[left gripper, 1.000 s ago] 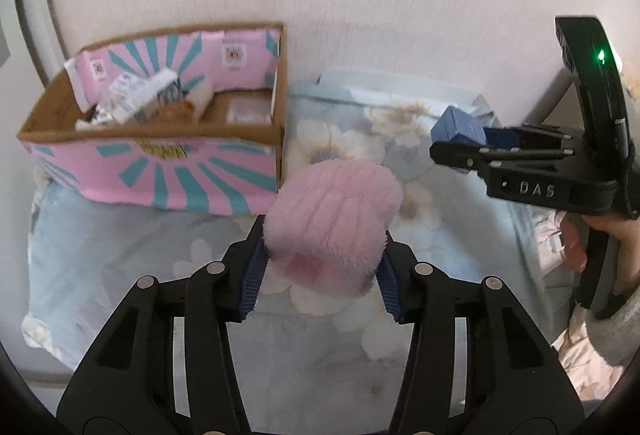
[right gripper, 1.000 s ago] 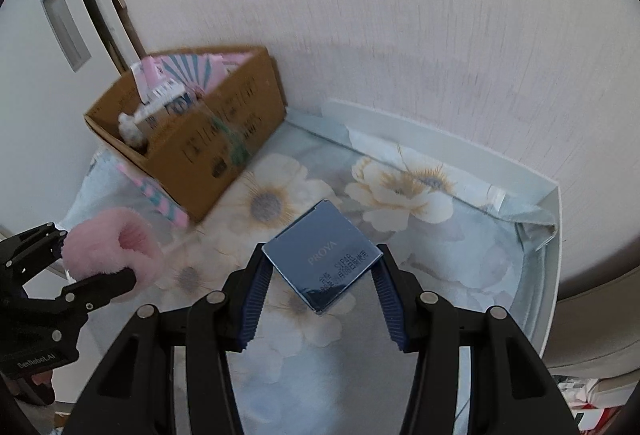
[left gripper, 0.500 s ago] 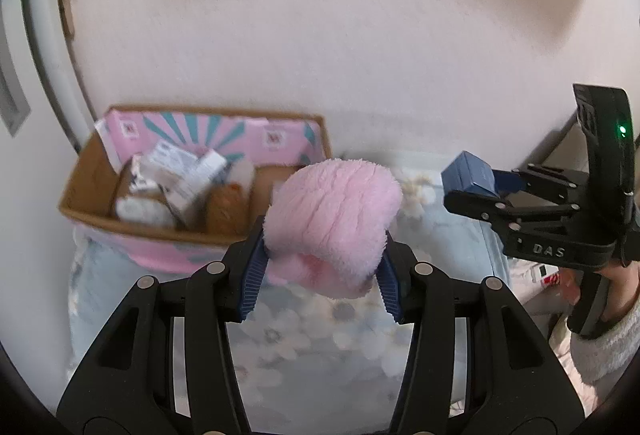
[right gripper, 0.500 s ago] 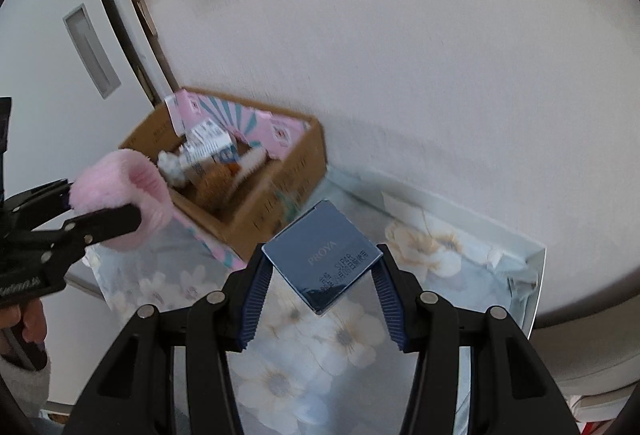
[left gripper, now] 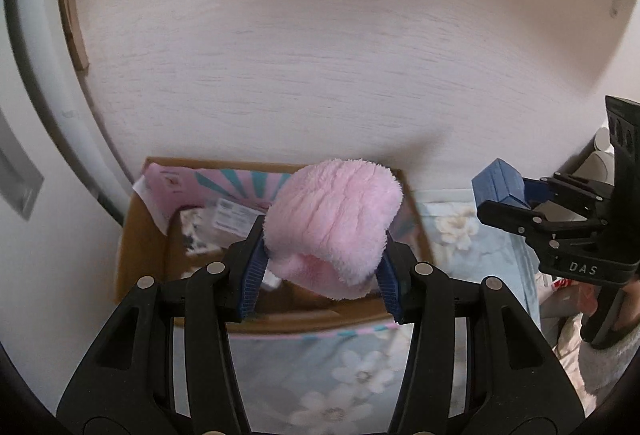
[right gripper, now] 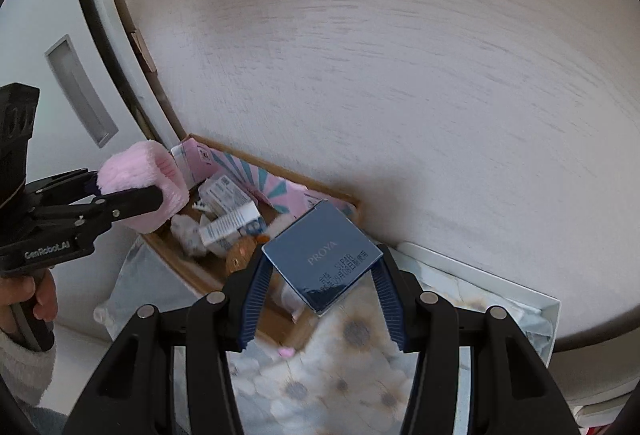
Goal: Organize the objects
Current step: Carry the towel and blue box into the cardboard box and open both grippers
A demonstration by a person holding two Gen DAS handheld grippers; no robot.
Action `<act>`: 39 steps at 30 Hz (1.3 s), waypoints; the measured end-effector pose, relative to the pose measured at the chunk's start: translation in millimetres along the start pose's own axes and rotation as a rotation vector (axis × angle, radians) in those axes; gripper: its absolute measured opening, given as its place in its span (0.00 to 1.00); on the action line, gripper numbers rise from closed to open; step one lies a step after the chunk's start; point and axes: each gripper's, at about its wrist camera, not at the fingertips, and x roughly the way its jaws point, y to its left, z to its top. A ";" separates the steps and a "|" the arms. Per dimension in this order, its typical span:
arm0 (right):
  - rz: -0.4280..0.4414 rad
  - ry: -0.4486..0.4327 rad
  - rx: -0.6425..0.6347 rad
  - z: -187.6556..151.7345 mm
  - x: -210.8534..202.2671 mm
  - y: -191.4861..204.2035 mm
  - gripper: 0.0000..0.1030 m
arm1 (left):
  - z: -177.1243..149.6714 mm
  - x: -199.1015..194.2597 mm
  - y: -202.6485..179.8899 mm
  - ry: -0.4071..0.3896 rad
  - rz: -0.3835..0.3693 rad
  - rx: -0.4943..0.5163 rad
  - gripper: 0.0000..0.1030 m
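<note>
**A:** What do I have nearest, on the left?

**B:** My left gripper [left gripper: 320,267] is clamped on the pink plush cuff [left gripper: 332,223], squeezing its sides between both blue pads. It hangs in the air above the near wall of the cardboard box [left gripper: 144,235].

**A:** And my right?

**B:** My right gripper [right gripper: 320,295] is closed on the blue carton [right gripper: 322,255], held corner-down, lettering facing the camera. It sits over the box's right end, above the floral cloth [right gripper: 340,375] that covers the surface.

**A:** What lies beyond them?

**B:** The box stands at the cloth's far left corner, against the wall [left gripper: 320,55]. Inside I see 2 or 3 white cartons [right gripper: 230,211], something crumpled and white, and a brown round item [right gripper: 240,253]; the rest is hidden.

**A:** So which step is this?

**B:** I judge it the carry-to-box step, with both items held and neither dropped in.

**A:** Next move?

**B:** Lower the cuff past the near wall into the free space, then part the fingers. The carton needs to come left over the opening and be levelled first, or it may catch the rim.
</note>
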 end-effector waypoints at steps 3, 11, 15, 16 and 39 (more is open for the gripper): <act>-0.006 0.016 0.011 8.9 16.4 10.5 0.46 | 8.2 12.4 21.2 0.017 -0.007 -0.003 0.44; -0.020 0.080 0.043 17.4 62.8 26.8 0.46 | 20.1 59.7 65.0 0.091 -0.038 -0.013 0.44; -0.016 0.115 0.059 12.6 84.7 34.2 0.46 | 20.0 81.6 77.4 0.131 -0.050 -0.011 0.44; -0.016 0.126 0.058 10.2 91.7 37.2 0.46 | 19.7 86.6 80.0 0.138 -0.051 -0.008 0.44; -0.032 0.189 0.007 -2.0 115.3 47.0 0.92 | 17.6 104.2 102.4 0.164 -0.046 0.028 1.00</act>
